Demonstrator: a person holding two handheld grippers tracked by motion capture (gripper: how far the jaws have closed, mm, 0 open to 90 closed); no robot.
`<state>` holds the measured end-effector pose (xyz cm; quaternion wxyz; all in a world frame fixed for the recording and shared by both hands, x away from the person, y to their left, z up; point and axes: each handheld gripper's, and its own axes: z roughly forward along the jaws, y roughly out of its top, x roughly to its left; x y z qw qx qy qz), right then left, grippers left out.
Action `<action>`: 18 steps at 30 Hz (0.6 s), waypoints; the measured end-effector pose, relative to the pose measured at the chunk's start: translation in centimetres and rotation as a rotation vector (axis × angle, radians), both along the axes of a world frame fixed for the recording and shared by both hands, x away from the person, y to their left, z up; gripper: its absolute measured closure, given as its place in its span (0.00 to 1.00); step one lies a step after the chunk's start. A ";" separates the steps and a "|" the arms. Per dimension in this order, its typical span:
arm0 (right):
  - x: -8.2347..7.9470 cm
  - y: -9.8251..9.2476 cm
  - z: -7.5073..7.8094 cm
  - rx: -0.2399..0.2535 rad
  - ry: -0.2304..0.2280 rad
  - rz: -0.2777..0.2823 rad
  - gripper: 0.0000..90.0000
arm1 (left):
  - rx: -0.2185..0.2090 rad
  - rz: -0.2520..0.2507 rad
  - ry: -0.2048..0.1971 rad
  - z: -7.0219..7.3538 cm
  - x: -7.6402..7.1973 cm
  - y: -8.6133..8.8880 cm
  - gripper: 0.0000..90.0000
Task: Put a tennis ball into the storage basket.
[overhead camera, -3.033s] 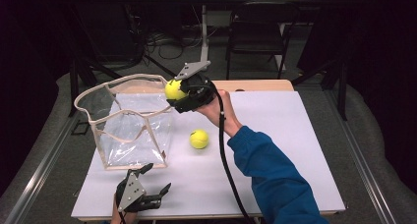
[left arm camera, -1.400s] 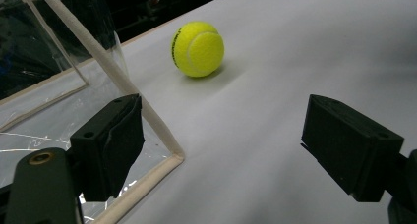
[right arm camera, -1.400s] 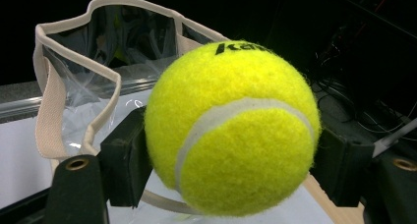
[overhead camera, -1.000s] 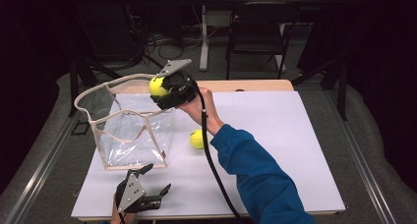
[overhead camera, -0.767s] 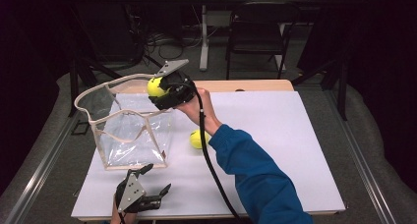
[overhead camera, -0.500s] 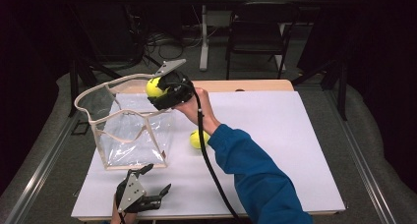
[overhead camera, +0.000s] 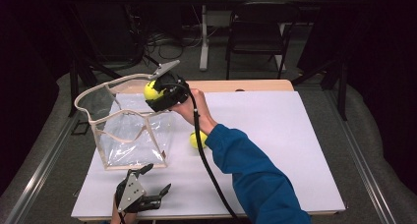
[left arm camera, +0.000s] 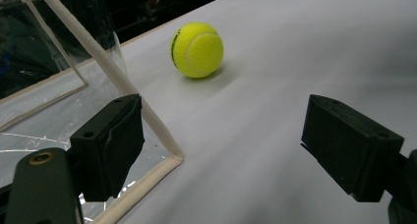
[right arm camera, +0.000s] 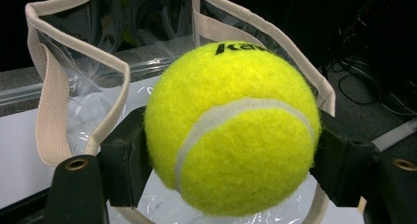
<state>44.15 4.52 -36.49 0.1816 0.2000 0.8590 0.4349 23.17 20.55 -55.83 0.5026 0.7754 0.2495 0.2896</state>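
right tool (overhead camera: 156, 92) | clamped on tennis ball (overhead camera: 150, 90) | arm outstretched over clear bag (overhead camera: 125, 130) rim

Right claw (overhead camera: 156, 90) raised, jaws clamped — left claw (overhead camera: 147, 179) low, jaws spread.

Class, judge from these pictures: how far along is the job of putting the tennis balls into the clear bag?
Done: nothing lies in the bag yet. In hand: the right gripper is shut on one ball above the bag's rim. Left: drop it in, then fetch the second ball from the table. The left gripper rests open.
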 end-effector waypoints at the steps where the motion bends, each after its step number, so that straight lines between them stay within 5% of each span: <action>1: 0.1 0.0 -0.1 -0.002 0.002 0.000 0.29 | -0.001 0.000 0.001 0.0 0.0 0.0 0.18; 18: 0.5 0.7 -0.7 -0.024 0.056 0.013 0.29 | 0.001 -0.002 0.001 0.0 0.0 0.0 0.18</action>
